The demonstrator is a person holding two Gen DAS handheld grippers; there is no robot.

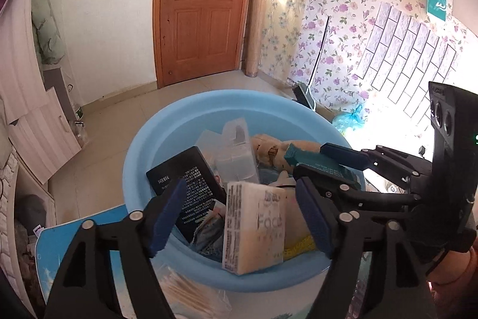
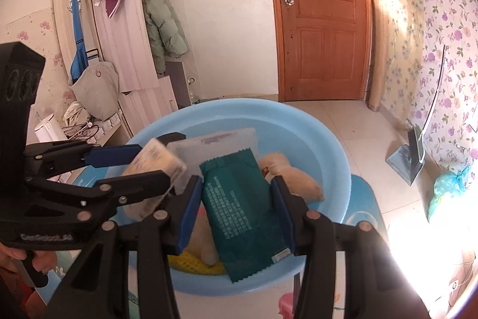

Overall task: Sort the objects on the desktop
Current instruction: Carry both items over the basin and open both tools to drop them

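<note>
A light blue basin holds several objects: a black box, clear plastic boxes, a beige plush toy. My left gripper is open; a cream tissue pack lies in the basin between its blue pads, with a gap on each side. My right gripper is shut on a dark green packet and holds it over the basin. In the right wrist view the left gripper stands around the tissue pack. The right gripper also shows in the left wrist view.
The basin stands on a blue table. A bag of wooden sticks lies in front of it. A wooden door, floral wallpaper and white cabinets surround the tiled floor.
</note>
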